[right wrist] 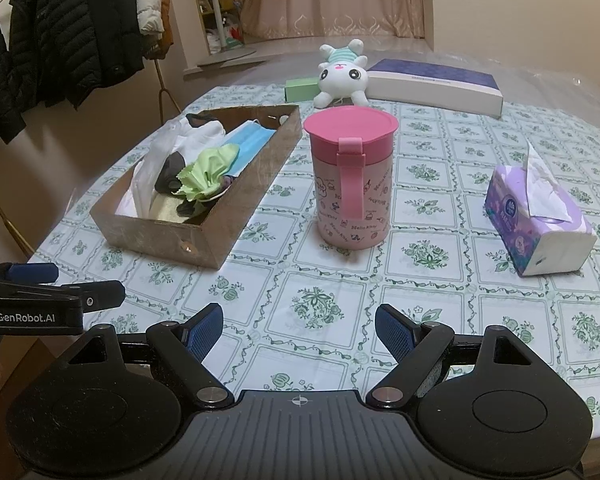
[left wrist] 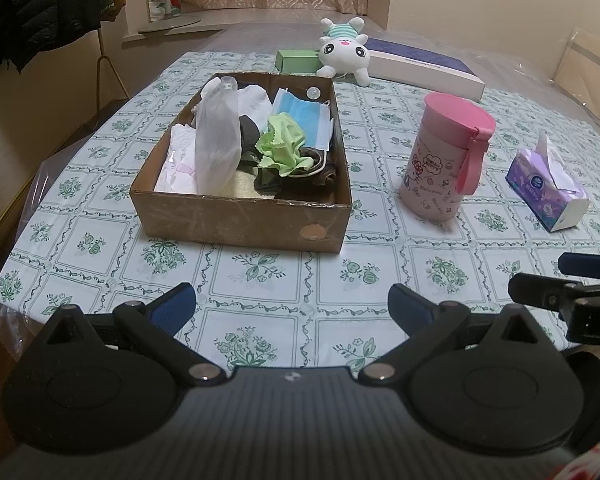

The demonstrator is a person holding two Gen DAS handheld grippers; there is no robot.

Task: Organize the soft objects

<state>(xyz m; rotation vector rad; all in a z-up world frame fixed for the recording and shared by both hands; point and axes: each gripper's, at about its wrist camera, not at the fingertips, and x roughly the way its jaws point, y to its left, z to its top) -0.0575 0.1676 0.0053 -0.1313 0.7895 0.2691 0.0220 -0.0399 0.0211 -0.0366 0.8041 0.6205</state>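
Both grippers, left gripper (left wrist: 292,308) and right gripper (right wrist: 299,330), spread wide and empty above tablecloth (left wrist: 260,328), near cardboard box (left wrist: 240,220) of soft things.

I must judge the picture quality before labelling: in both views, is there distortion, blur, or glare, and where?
Left wrist view: strong fisheye bending, the table edge curves, corners go black; cardboard box sharp; mild glare on the plastic sheet. Right wrist view: same bending; pink cup sharp with a soft shadow; the coats look dark.
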